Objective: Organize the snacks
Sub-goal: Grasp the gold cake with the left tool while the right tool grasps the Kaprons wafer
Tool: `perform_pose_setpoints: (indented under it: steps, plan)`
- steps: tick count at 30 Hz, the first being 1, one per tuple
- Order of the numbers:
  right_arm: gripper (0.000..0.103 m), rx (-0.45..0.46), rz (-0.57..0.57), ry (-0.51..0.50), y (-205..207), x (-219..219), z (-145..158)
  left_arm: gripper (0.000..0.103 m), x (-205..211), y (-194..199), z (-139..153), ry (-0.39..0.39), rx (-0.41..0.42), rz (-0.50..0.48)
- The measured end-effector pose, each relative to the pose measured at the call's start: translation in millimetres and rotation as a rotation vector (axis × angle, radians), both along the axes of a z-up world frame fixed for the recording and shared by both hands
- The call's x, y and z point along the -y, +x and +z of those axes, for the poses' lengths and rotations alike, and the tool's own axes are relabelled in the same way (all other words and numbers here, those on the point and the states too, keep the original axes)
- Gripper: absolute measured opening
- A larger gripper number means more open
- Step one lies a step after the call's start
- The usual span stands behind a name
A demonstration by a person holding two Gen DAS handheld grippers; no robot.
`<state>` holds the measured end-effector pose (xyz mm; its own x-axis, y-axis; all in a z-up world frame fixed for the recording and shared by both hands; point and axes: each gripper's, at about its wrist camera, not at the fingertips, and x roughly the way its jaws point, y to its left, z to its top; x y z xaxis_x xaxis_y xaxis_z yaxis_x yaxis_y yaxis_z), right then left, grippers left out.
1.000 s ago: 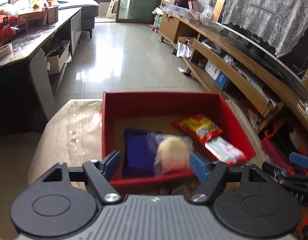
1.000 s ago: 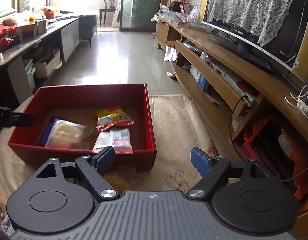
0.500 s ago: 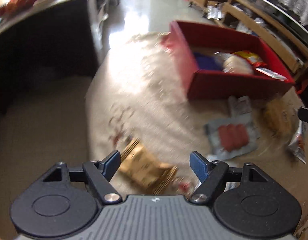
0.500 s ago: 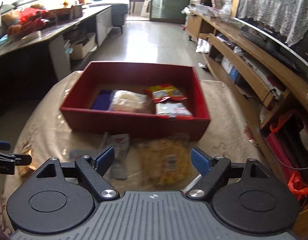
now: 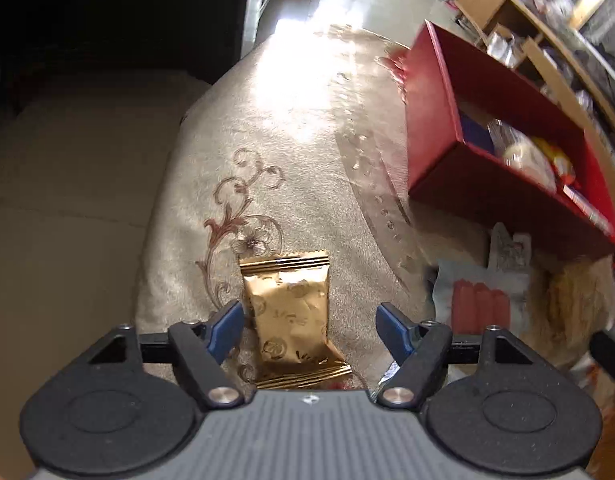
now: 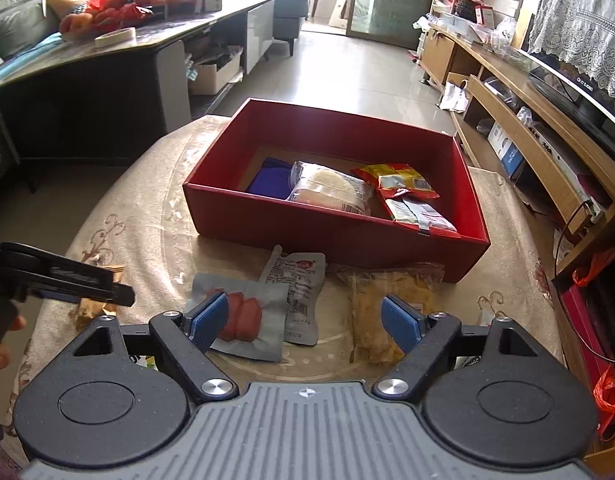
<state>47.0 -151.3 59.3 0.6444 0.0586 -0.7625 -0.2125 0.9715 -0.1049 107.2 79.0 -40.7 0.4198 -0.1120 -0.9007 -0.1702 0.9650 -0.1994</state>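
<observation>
A red box [image 6: 331, 226] stands on the beige tablecloth and holds a blue packet [image 6: 269, 178], a clear-wrapped round cake [image 6: 329, 188] and red-yellow packets [image 6: 399, 180]. It also shows in the left wrist view [image 5: 467, 184]. My left gripper [image 5: 309, 326] is open around a gold snack packet [image 5: 293, 316] lying on the cloth, its left pad close to the packet. My right gripper [image 6: 305, 322] is open and empty above a grey sausage packet [image 6: 243, 316], a white pouch [image 6: 301, 292] and a yellow snack bag [image 6: 387, 304].
The round table's cloth [image 5: 267, 128] drops off at the left edge. A dark desk [image 6: 107, 64] stands at the left, a wooden TV shelf [image 6: 539, 140] at the right. The left gripper's arm [image 6: 67, 274] shows at the left of the right wrist view.
My left gripper has swung away from the red box and come down around the gold packet. My right gripper has pulled back from the box, over the loose packets.
</observation>
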Motion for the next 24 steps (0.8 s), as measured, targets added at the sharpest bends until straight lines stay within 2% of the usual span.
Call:
perform_pose_setpoints:
  steps: [1, 4, 6, 12, 19, 24]
  plan:
    - [0.088, 0.0, 0.002, -0.004, -0.6, 0.5, -0.1, 0.043, 7.8, -1.4, 0.1, 0.041, 0.007, -0.035]
    - [0.088, -0.004, 0.006, -0.018, -2.4, 1.0, -1.7, 0.034, 23.5, -8.2, 0.1, 0.113, 0.031, -0.124]
    - [0.088, -0.013, 0.006, -0.027, -4.1, 0.8, -3.8, 0.034, 23.3, -10.3, 0.6, 0.119, 0.043, -0.131]
    - [0.087, -0.091, -0.011, -0.015, -7.3, -7.7, -18.7, 0.033, 8.0, -15.0, 12.4, 0.051, 0.066, -0.114]
    - [0.087, -0.267, -0.094, 0.128, -11.4, -30.6, -55.8, 0.033, -0.1, -26.3, 27.3, 0.004, 0.109, -0.145]
    - [0.087, -0.287, -0.219, 0.219, -7.8, -48.4, -70.2, 0.033, -20.5, -31.3, 30.6, -0.039, 0.122, -0.125]
